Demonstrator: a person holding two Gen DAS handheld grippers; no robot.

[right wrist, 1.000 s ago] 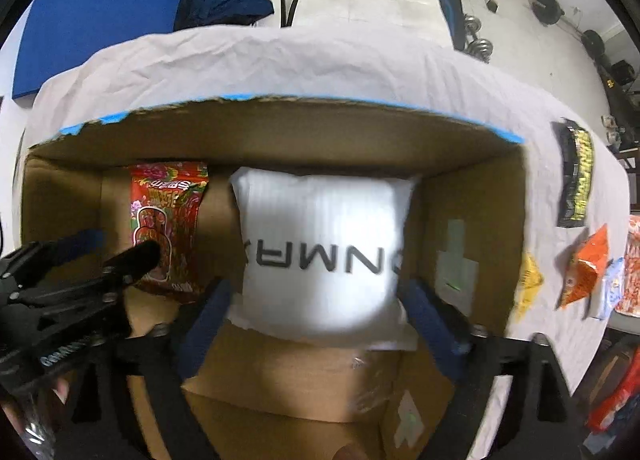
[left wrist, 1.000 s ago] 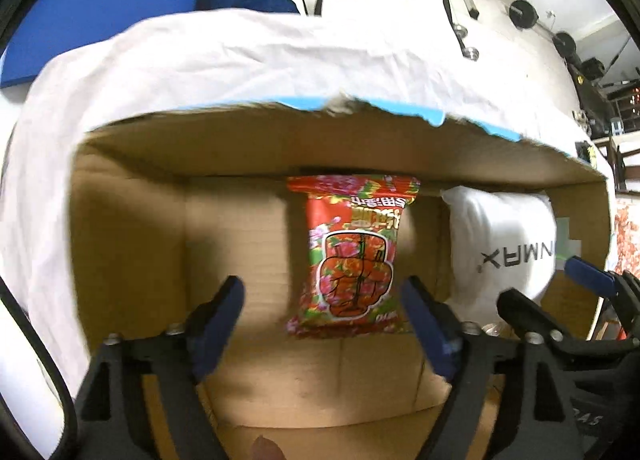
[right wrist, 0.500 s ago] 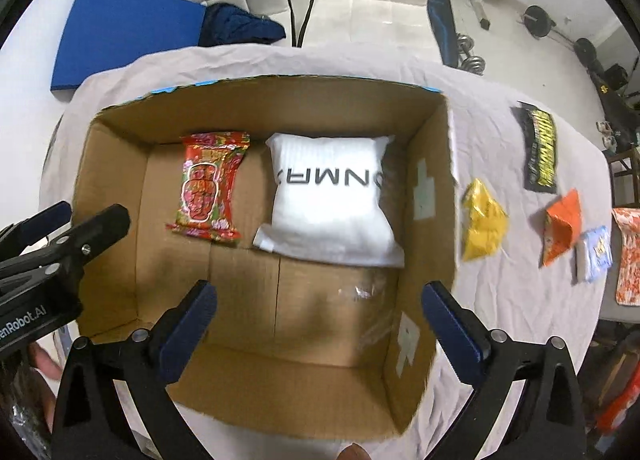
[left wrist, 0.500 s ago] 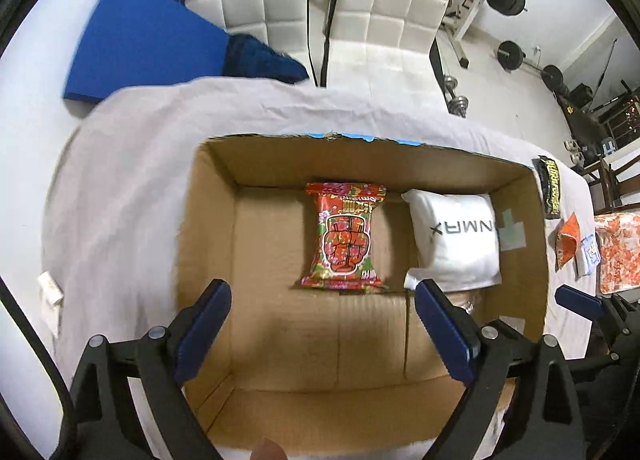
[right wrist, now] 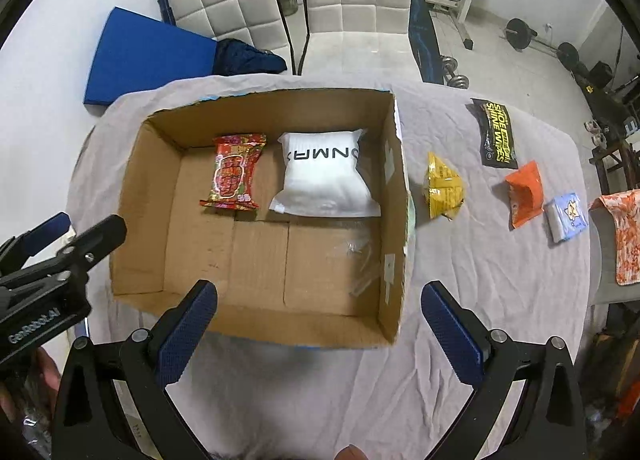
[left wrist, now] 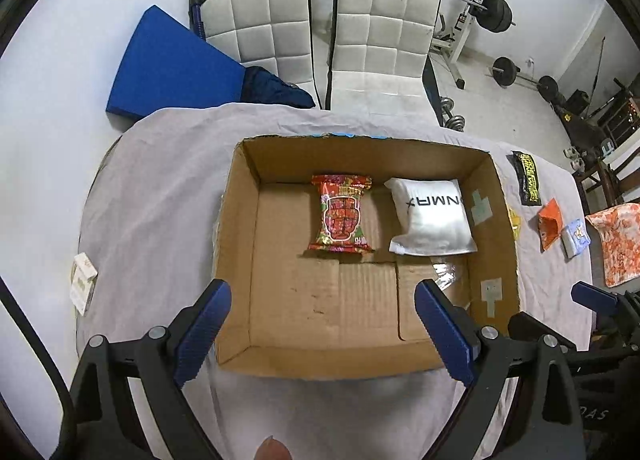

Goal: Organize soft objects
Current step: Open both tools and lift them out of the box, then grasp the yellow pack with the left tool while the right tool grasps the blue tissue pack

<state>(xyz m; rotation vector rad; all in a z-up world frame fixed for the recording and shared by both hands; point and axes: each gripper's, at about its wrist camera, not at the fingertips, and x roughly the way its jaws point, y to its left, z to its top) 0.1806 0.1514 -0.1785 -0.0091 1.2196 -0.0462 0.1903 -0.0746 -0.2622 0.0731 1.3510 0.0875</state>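
An open cardboard box [left wrist: 240, 244] [right wrist: 394, 196] stands on a table with a grey cloth. Inside, at its far end, lie a red snack packet [left wrist: 341, 214] [right wrist: 234, 172] and a white pouch [left wrist: 432, 216] [right wrist: 324, 176] side by side. My left gripper [left wrist: 324, 332] is open and empty, high above the box's near edge. My right gripper [right wrist: 320, 324] is open and empty, also above the near edge. To the right of the box lie a yellow packet [right wrist: 442, 190], a black wipes packet [right wrist: 496, 134] [left wrist: 528, 180], an orange packet [right wrist: 526, 194] [left wrist: 550, 226] and a small blue packet [right wrist: 566, 216] [left wrist: 576, 242].
A small white box [left wrist: 82, 282] lies on the cloth at the left. An orange patterned cloth [right wrist: 624, 232] hangs at the table's right edge. Two white chairs [left wrist: 320, 32] and a blue mat [left wrist: 172, 68] stand beyond the table. Weights lie on the floor at the right.
Both grippers have drawn back and up out of the box, away from the red packet and the white pouch, which stay lying on the box floor.
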